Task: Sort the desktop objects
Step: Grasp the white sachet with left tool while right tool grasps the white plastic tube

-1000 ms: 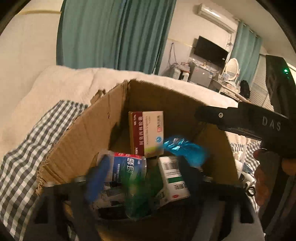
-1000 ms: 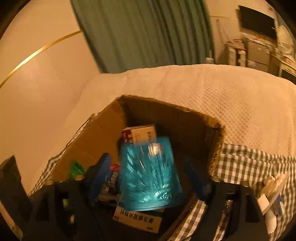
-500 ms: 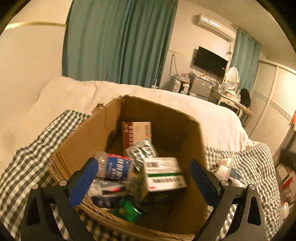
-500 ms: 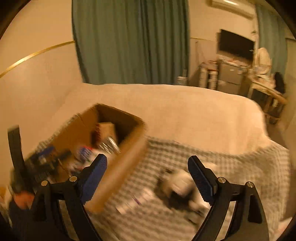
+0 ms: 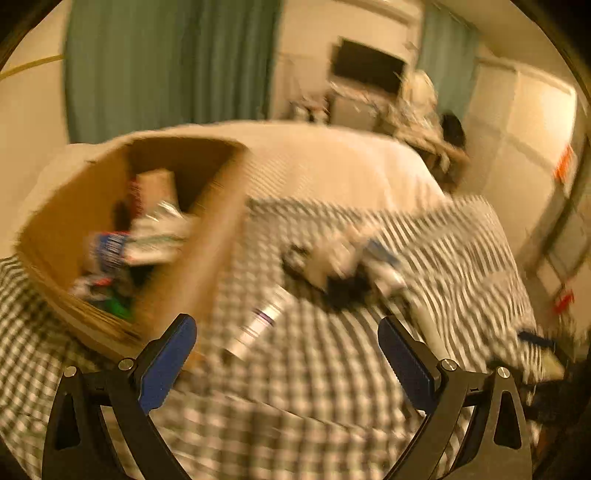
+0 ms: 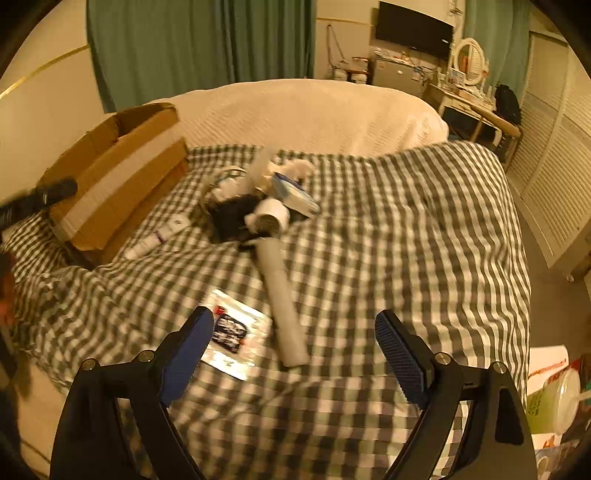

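A cardboard box (image 5: 207, 266) (image 6: 122, 177) holding several medicine packs and a small bottle stands on the checked cloth at the left. A heap of loose items (image 6: 258, 199) (image 5: 340, 266) lies in the middle of the cloth, beside a long white tube (image 6: 282, 295), a flat white sachet (image 6: 232, 336) and a small white bottle (image 5: 258, 321) (image 6: 146, 245). My left gripper (image 5: 286, 356) hangs open over the cloth right of the box, nothing between its fingers. My right gripper (image 6: 293, 347) is open above the near end of the tube and the sachet, holding nothing. The left wrist view is blurred.
The checked cloth (image 6: 406, 229) covers a bed with a white quilt (image 6: 295, 110) behind. A desk with a mirror (image 6: 469, 96), a TV (image 6: 413, 29) and green curtains (image 6: 199, 44) stand at the back. A plastic cup (image 6: 550, 402) and bags sit off the bed's right edge.
Both grippers swung right, away from the box and over the cloth. The blue item in the right gripper a second ago is gone, and the left gripper's jaws spread wider.
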Available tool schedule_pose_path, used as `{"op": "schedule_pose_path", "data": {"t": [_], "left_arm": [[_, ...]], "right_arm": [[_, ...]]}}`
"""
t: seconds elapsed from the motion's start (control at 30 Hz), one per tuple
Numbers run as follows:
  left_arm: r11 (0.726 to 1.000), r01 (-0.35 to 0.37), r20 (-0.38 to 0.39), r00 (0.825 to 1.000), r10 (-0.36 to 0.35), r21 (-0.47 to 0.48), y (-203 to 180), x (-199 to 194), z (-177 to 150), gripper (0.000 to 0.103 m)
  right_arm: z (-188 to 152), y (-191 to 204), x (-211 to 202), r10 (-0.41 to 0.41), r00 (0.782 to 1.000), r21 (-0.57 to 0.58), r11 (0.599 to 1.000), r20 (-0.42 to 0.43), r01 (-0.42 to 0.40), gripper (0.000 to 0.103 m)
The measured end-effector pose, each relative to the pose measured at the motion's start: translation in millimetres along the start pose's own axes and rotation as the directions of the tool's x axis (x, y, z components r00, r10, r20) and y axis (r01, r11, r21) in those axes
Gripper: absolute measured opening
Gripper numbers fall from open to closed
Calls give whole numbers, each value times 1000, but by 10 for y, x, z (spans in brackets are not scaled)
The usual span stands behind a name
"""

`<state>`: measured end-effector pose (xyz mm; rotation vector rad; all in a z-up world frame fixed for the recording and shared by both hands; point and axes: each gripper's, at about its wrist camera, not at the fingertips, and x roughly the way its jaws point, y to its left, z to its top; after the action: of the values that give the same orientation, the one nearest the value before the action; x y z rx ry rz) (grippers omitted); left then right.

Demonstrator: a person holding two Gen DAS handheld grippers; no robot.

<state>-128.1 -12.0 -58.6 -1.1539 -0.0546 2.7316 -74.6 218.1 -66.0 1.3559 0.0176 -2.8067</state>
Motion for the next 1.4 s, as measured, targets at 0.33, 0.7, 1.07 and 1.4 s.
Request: {"op": "schedule_pose_path", "data": {"t": [0.33,0.7,1.07,1.4], "left_arm": [[975,62,-88,995,-44,213,-1113,492,-468,101],[940,107,-154,986,-59,323,-1232,727,-571,24],[966,191,-111,978,-174,173,-691,601,-313,16],[943,280,-153,955,-254,179,-673,712,-414,16]], "right_arm": [[-88,-467,-32,1,998,116,993,56,-8,89],[-132,-547,159,25,1000,146,989,16,-27,89],[-30,-95,430,107,992,-17,994,-71,-109,82],[-95,79,938,144,962,-26,988,-231,-154,27]]}}
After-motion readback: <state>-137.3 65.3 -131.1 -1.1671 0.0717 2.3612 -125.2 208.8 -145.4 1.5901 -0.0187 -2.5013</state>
